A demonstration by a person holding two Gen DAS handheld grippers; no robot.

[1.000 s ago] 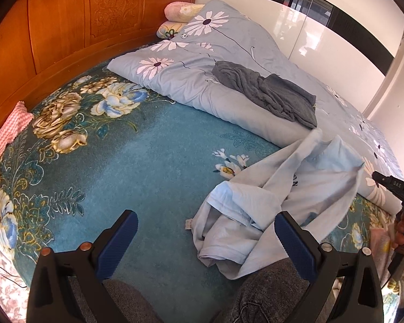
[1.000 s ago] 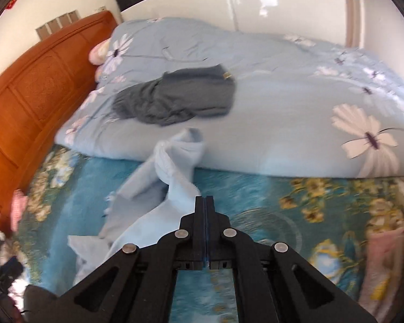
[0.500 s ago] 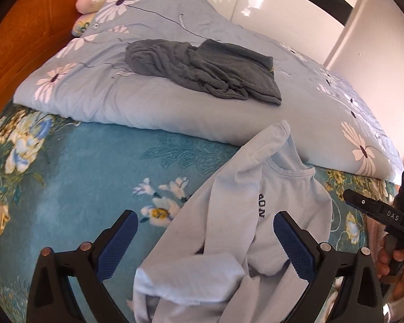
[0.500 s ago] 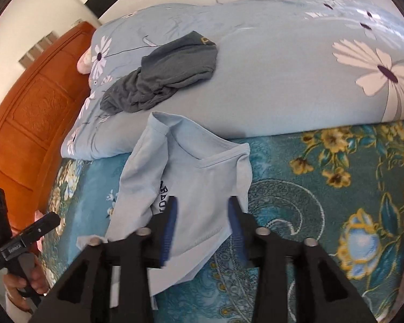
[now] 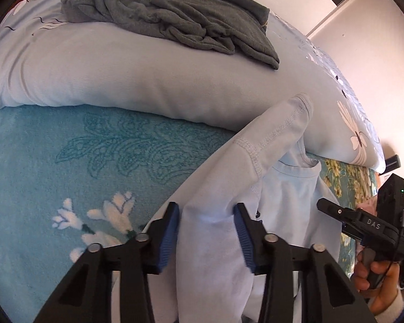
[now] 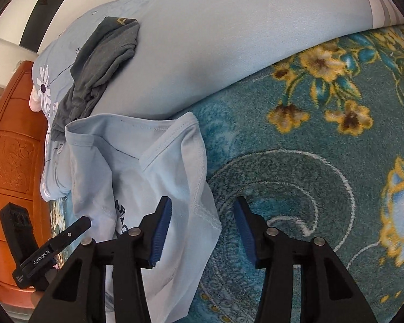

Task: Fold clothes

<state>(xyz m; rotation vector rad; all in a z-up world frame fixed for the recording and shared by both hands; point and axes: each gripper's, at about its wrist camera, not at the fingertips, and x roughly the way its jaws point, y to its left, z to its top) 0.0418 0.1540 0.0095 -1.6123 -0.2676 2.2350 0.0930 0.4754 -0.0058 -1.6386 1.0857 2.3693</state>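
Now the light blue shirt (image 5: 288, 196) lies spread on the teal floral blanket (image 5: 67, 161) of the bed, its collar end up against the folded pale blue duvet (image 5: 148, 80). In the left wrist view its long axis runs from 6 o'clock, under the tongs, up towards 1 o'clock, where a sleeve (image 5: 282, 126) rests its cuff on the duvet's edge. The neckline sits just right of that sleeve, at about 2 o'clock from the tongs.

The left tongs (image 5: 206, 231) stand apart, with a fold of the shirt's sleeve or shoulder rising between the blue pads; the cloth fills the gap, but whether the pads press it I cannot tell, and they look not yet closed. The right tongs (image 6: 202, 231) are also apart, straddling the shirt's right edge: the left pad is over cloth, the right pad over bare blanket, with the shirt's corner (image 6: 212, 223) between them. From these tongs the shirt (image 6: 137, 175) stretches away to 11 o'clock.

So both tongs sit at the shirt's near end, left on the sleeve side, right on the outer hem side; the left is deeper into the cloth. A dark grey garment (image 5: 175, 13) lies well apart at 12 o'clock, on top of the duvet.
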